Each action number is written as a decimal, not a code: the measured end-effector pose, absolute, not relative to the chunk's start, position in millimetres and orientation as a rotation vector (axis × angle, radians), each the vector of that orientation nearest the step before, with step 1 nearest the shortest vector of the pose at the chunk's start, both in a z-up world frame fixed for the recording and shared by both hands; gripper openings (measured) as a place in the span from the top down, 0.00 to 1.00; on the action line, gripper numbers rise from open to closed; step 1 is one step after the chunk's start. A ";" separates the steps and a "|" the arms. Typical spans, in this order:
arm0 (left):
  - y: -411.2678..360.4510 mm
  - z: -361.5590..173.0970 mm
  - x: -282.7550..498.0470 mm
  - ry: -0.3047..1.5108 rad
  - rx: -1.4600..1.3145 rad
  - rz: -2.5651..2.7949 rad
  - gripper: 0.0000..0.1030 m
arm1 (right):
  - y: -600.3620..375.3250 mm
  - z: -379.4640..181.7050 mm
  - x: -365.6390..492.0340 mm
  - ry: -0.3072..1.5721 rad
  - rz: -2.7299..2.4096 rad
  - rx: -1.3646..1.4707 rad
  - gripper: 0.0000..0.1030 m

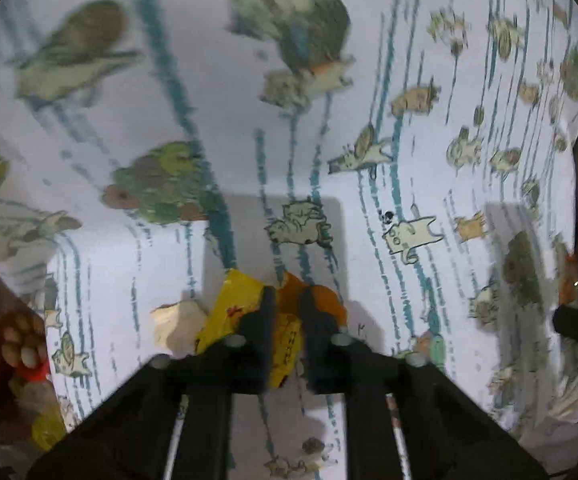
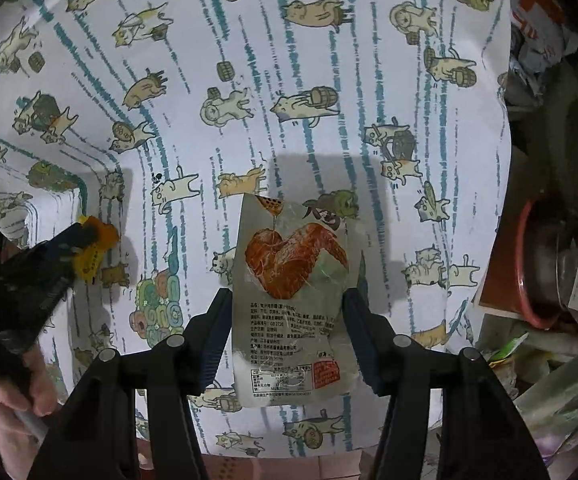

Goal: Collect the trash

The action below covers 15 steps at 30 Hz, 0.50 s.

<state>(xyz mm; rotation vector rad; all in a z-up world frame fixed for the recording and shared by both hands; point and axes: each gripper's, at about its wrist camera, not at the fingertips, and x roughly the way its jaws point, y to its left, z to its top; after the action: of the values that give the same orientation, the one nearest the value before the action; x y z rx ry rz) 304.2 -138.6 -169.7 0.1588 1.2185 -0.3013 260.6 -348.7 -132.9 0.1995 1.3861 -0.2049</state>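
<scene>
Fingers of left gripper point(image 1: 287, 312) pinched on crumpled yellow-and-orange wrapper point(image 1: 241, 308), low over the white cat-print cloth point(image 1: 229, 92) with teal stripes. Right gripper point(image 2: 289, 316) holds a silvery chicken-wing snack packet point(image 2: 295, 288) between half-spread fingers, above the same cloth. Beige paper scrap point(image 1: 177, 320) lies beside wrapper.

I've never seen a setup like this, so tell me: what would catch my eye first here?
Probably the cat-print cloth spread across the whole surface. Next, the chicken-wing snack packet held between the right gripper fingers at the centre, and the crumpled yellow-orange wrapper pinched by the left gripper off to the left.
</scene>
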 end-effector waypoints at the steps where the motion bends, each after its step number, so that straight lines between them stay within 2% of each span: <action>1: -134.7 -166.4 302.8 1.218 0.141 -0.305 0.92 | -346.1 -134.3 261.1 1.384 -0.205 0.191 0.43; 5: -121.3 -154.5 295.3 1.211 0.116 -0.309 0.96 | -339.2 -131.8 260.1 1.376 -0.203 0.180 0.43; 7: -115.5 -150.7 292.8 1.206 0.105 -0.313 0.92 | -337.3 -131.1 258.9 1.377 -0.199 0.195 0.43; 8: -112.5 -147.8 289.2 1.209 0.092 -0.318 0.83 | -337.1 -130.9 258.3 1.377 -0.201 0.203 0.43; 9: -112.2 -147.6 289.9 1.224 0.078 -0.324 0.37 | -336.7 -131.1 257.3 1.379 -0.202 0.212 0.43; 10: -110.5 -148.5 291.9 1.229 0.079 -0.316 0.16 | -337.0 -131.4 256.6 1.381 -0.204 0.217 0.43; 15: -127.6 -155.7 303.9 1.204 0.206 -0.307 0.17 | -341.2 -134.5 253.4 1.389 -0.219 0.215 0.43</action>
<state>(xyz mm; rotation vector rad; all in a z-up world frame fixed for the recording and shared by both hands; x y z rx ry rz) 303.9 -127.6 -155.7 0.2057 1.2043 -0.3067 253.4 -341.2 -134.5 0.2148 1.3889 -0.2189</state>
